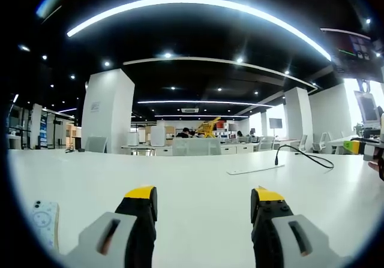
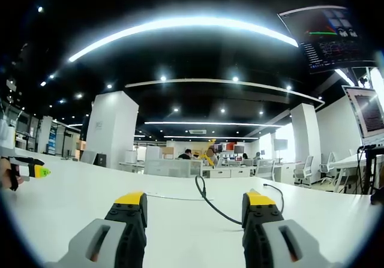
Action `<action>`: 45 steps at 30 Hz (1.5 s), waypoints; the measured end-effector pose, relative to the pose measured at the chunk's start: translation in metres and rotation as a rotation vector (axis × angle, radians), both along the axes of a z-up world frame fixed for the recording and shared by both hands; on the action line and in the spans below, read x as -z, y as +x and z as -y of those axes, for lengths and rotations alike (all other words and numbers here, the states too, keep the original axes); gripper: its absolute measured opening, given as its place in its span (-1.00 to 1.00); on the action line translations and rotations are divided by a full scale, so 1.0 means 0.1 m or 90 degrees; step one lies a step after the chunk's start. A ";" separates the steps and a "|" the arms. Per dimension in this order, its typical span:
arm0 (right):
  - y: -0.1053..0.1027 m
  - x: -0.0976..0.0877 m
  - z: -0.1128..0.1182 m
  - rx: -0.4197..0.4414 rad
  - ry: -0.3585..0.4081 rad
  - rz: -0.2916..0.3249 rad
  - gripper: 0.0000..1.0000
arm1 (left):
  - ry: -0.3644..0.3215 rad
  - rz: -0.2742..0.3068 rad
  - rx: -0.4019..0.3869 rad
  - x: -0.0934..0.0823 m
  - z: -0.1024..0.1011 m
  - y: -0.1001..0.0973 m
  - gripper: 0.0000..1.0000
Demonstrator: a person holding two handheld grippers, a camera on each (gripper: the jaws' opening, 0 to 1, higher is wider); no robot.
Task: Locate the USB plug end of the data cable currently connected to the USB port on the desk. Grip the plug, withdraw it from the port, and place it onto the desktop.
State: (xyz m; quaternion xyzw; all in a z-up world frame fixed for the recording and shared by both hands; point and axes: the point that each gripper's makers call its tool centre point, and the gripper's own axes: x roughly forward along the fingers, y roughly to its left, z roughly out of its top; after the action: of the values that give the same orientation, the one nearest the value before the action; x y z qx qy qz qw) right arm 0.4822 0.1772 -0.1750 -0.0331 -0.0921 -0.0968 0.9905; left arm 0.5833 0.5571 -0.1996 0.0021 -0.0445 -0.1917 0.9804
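low over a broad white desk (image 1: 180, 178), my left claw (image 1: 204, 203) points forward with its two yellow-tipped black jaws spread wide apart and nothing between them. off to the left of that claw, near its left jaw, a phone in a pale patterned case (image 1: 45, 221) lies flat on the desk. ahead and to the right of the claw, well apart from it, a thin flat plate (image 1: 255, 169) sits in the desk surface, and a black data cable (image 1: 306, 156) rises at its far end and loops away to the right. the plug at the cable's end (image 1: 277, 158) stands upright there; it is too small to tell how it is seated. at the far right edge of the left gripper view, my other claw's yellow tip shows.

from the right gripper view, my left claw sits at the far left edge, its tip yellow-green (image 2: 41, 171). my right claw (image 2: 196, 205) is also wide open and holds nothing. ahead, between its jaws, the black cable (image 2: 207, 201) curves across the desk toward the right jaw. to the far right, a laptop screen (image 2: 367, 113) stands raised, and a large monitor (image 2: 327, 37) hangs above.
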 end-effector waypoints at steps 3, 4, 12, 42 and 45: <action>0.00 0.00 0.01 0.008 -0.008 -0.004 0.30 | 0.003 0.001 -0.001 0.00 0.00 0.00 0.26; 0.00 0.00 0.01 0.006 -0.006 -0.002 0.31 | 0.003 0.002 0.000 -0.01 0.00 0.00 0.26; 0.01 0.00 0.02 0.003 0.004 -0.003 0.33 | 0.002 0.002 -0.001 -0.01 0.00 0.01 0.26; 0.03 -0.02 0.02 -0.007 0.016 -0.008 0.31 | -0.006 -0.003 0.019 -0.06 0.10 -0.01 0.26; 0.04 -0.04 0.02 -0.013 0.018 -0.005 0.31 | -0.002 -0.003 0.028 -0.08 0.13 -0.02 0.26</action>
State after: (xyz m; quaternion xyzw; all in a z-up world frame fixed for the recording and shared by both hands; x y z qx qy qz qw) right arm 0.4864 0.1748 -0.1711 -0.0185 -0.0870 -0.0875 0.9922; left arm 0.5812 0.5445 -0.1912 -0.0010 -0.0426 -0.2129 0.9762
